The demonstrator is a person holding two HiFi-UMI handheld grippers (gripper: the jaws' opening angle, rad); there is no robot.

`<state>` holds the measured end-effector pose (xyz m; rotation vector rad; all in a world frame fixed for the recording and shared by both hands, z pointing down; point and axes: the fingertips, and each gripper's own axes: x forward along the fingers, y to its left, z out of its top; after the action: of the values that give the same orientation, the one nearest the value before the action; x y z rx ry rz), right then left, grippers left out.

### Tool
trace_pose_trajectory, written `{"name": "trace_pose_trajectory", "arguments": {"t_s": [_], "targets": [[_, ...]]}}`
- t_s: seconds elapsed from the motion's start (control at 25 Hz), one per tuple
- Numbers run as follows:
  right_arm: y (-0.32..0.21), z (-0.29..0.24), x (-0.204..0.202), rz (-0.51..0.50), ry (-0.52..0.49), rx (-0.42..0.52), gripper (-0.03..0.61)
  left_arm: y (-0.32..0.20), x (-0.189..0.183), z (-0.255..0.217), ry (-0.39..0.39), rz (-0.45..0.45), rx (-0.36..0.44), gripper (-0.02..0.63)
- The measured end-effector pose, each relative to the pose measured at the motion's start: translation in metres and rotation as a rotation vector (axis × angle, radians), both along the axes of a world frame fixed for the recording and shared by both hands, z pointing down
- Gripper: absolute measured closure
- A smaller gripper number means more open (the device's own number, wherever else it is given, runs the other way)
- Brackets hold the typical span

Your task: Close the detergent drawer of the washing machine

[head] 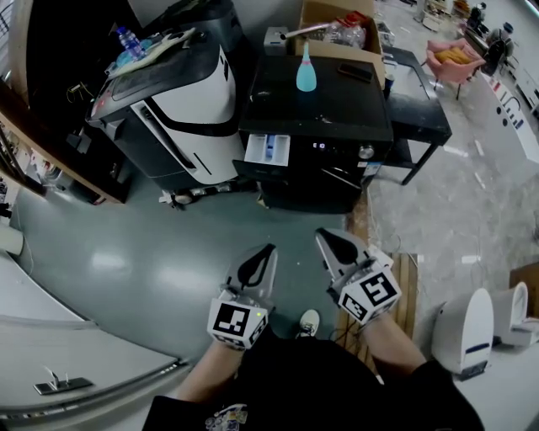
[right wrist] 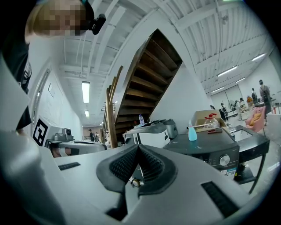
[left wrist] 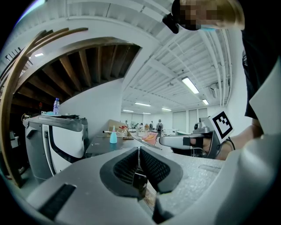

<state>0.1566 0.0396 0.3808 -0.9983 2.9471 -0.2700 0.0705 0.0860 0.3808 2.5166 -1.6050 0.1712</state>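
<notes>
Grey glossy floor (head: 152, 269) fills the space between the person and a black washer (head: 316, 109), with a wooden staircase (right wrist: 149, 74) rising off to the side in the right gripper view.

The left claw (head: 268, 252) is clenched. In its own view its ribbed pads (left wrist: 151, 165) meet along one line with nothing between them. The right claw (head: 327, 238) is clenched too, its pads (right wrist: 127, 162) pressed together and holding nothing. Both point towards the washer, side by side and near each other, with a narrow gap between them.

The drawer (head: 268, 151) stands pulled out of the washer's front at its upper left corner, and its white and blue compartments show from above. It lies ahead of both claws and well apart from them, roughly in line with the left one.

A teal bottle (head: 306, 71) stands upright on the washer's top, farther ahead of the claws than the drawer. A cardboard box (head: 337, 25) sits behind it. A white and black machine (head: 177, 101) stands beyond the left claw and to its left, just beside the washer. A round dial (right wrist: 225, 160) on the washer's front shows ahead and to the right of the right claw.
</notes>
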Motion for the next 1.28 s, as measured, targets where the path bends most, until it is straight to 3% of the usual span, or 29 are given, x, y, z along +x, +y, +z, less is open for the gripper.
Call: {"name": "trace_pose_trajectory", "arguments": {"t_s": [0.2, 0.4, 1.0, 1.28], "targets": [[-0.015, 0.001, -0.017, 0.052, 0.022, 0.006, 0.575, -0.017, -0.02, 0.003, 0.014, 0.04, -0.003, 0.609], [-0.035, 0.002, -0.037, 0.121, 0.039, -0.001, 0.525, -0.04, -0.045, 0.004, 0.026, 0.094, -0.003, 0.607], [-0.088, 0.017, -0.111, 0.288, 0.102, -0.017, 0.407, -0.104, -0.128, 0.021, 0.063, 0.234, -0.022, 0.439], [-0.104, 0.034, -0.134, 0.364, 0.117, -0.05, 0.373, -0.122, -0.16, 0.035, 0.064, 0.282, -0.042, 0.42]]}}
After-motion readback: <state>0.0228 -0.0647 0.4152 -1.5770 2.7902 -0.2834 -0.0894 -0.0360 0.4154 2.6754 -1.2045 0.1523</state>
